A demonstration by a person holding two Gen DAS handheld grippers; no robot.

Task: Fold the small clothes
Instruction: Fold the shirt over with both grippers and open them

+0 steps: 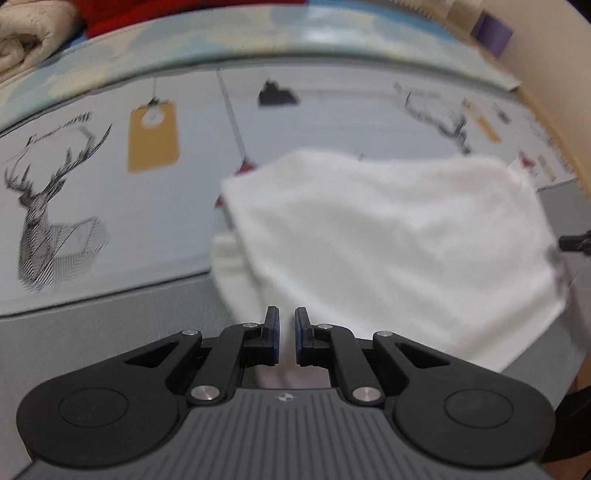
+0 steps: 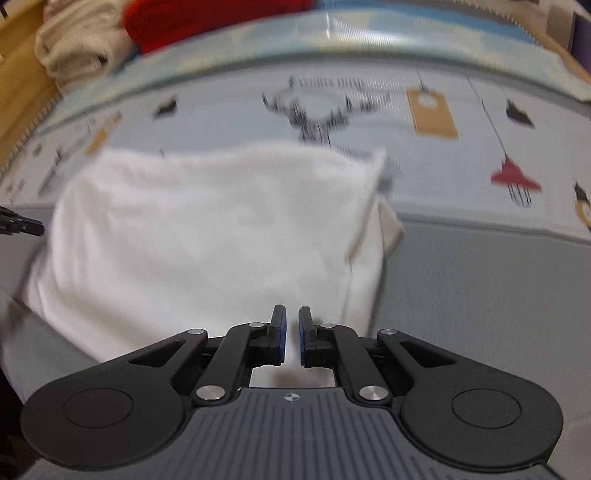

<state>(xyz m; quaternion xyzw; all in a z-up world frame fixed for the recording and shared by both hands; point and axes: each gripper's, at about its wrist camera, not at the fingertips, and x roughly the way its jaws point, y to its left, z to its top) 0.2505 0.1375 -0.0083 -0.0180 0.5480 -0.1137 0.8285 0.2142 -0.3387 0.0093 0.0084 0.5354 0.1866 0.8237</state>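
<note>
A small white garment (image 1: 388, 251) lies on the printed tablecloth, its near edge lifted toward me. My left gripper (image 1: 287, 332) has its jaws nearly closed on the garment's near left edge, with white cloth between the pads. In the right wrist view the same white garment (image 2: 207, 236) fills the middle. My right gripper (image 2: 292, 332) is likewise pinched on the near right edge. The other gripper's tip shows at each view's side: the right one in the left wrist view (image 1: 576, 243), the left one in the right wrist view (image 2: 22, 225).
The tablecloth (image 1: 110, 206) is pale grey with deer and tag prints. Folded beige cloth (image 2: 77, 48) and a red cloth (image 2: 207, 18) lie at the far left edge of the table. A wooden rim (image 2: 22, 92) runs along the side.
</note>
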